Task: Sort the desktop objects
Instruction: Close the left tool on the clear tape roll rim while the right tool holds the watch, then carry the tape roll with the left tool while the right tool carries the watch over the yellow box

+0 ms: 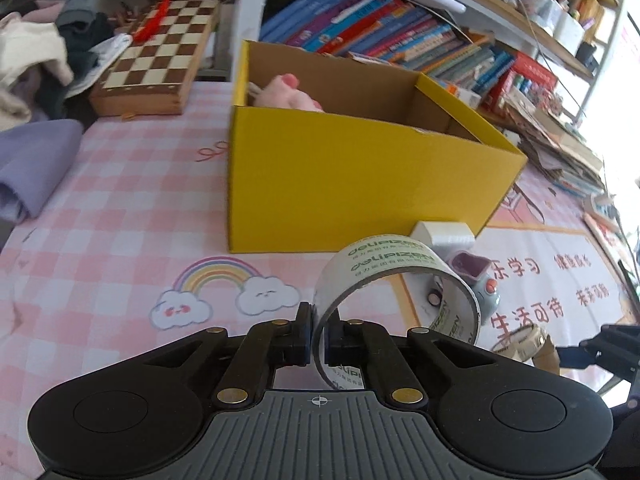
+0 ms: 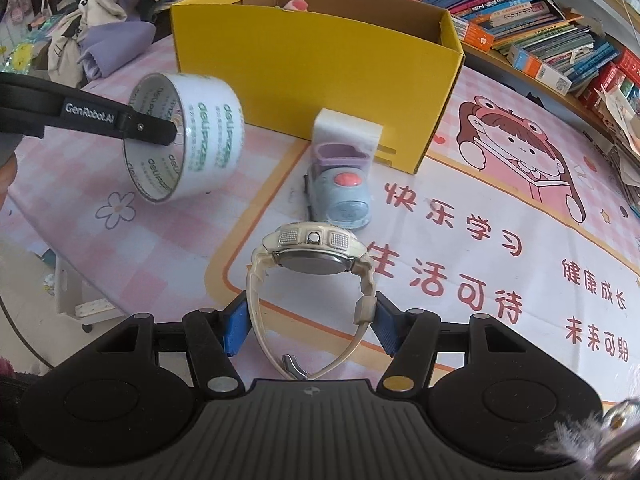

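My left gripper (image 1: 319, 334) is shut on the rim of a white roll of tape (image 1: 384, 272) and holds it above the table, in front of the yellow box (image 1: 360, 184). The roll (image 2: 200, 132) also shows in the right wrist view, pinched by the left gripper (image 2: 170, 132). My right gripper (image 2: 310, 326) is shut on the strap of a cream wristwatch (image 2: 312, 248), held off the mat. A pink plush toy (image 1: 288, 94) lies inside the box.
A blue toy car (image 2: 340, 192) and a white block (image 2: 346, 130) sit on the printed mat by the box's near corner. A chessboard (image 1: 160, 60) and clothes (image 1: 36, 60) lie at the back left. Stacked books (image 1: 400, 36) line the back.
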Action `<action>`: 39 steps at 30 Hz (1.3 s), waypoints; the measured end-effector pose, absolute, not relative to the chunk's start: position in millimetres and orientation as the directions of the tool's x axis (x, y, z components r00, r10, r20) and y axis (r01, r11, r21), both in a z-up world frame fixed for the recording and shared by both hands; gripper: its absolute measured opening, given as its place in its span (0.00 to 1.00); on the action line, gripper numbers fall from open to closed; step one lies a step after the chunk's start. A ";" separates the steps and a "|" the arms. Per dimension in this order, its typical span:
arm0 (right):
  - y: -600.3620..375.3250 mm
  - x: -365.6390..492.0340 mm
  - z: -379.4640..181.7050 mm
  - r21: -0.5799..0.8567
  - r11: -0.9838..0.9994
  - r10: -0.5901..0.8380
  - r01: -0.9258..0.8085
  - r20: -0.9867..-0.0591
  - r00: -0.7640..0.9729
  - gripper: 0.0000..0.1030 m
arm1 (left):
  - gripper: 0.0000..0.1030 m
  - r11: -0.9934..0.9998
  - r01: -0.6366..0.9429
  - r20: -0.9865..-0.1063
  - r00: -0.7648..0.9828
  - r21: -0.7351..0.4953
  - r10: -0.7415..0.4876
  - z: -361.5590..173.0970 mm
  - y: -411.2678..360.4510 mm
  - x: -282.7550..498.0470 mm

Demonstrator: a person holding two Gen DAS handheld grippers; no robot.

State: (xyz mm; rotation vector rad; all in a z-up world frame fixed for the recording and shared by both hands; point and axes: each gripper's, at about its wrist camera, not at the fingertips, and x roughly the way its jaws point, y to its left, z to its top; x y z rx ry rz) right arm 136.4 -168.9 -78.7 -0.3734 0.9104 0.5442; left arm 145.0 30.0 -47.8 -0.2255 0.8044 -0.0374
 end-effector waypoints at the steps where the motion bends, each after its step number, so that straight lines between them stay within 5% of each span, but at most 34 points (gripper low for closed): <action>1: -168.0 135.2 -78.3 -0.077 0.803 0.286 -0.591 -0.820 0.495 0.57 | 0.04 0.975 -0.055 -0.707 0.697 -0.216 -0.118 -46.4 31.5 142.7; 39: -161.0 100.3 -34.7 -0.085 0.828 0.346 -0.555 -0.701 0.624 0.57 | 0.04 0.978 0.000 -0.571 0.812 -0.207 -0.121 6.1 38.2 81.4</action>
